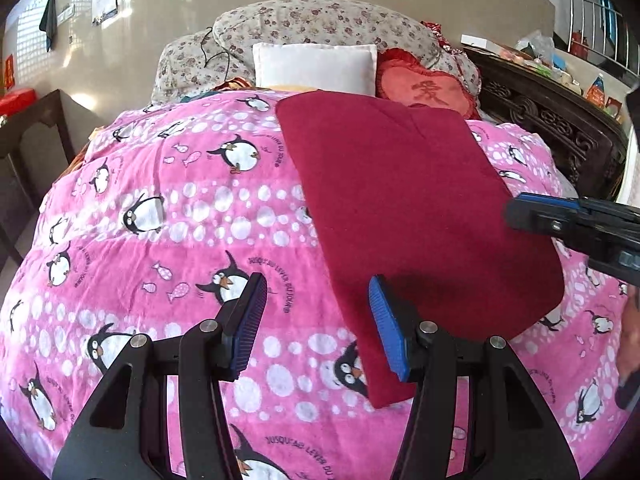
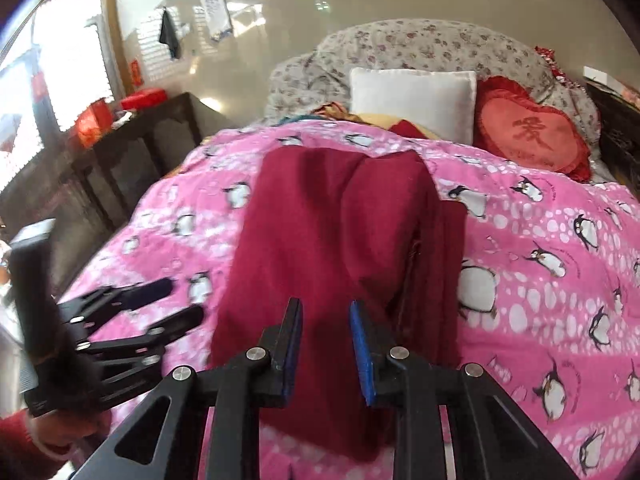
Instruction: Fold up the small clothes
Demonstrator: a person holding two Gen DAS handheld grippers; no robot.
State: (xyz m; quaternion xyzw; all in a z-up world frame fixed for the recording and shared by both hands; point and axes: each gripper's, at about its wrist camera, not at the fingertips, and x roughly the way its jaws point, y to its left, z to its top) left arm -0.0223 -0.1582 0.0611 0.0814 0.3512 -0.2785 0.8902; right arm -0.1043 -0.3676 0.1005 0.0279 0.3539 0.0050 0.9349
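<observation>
A: Jaws first, left to right. Left gripper [image 1: 318,322] spread wide, holding nothing, hovering over the near-left edge of the red garment [image 1: 404,208]. Right gripper [image 2: 326,354] parted narrower, also gripping nothing, fabric showing between its pads from above.

B: Garment where?

A: Flat on the pink penguin blanket [image 1: 160,208] on the bed, lengthwise toward the white pillow [image 1: 316,66] and heart cushion [image 1: 426,90]. Looks already folded once; the right wrist view shows a doubled layer along its right side.

B: Tips for the next fold?

A: My guess: each gripper pinches a near corner, catching every layer, not the blanket. Lift level, carry to the far edge, match edges, release together. Risk: loose right layer slipping out.
</observation>
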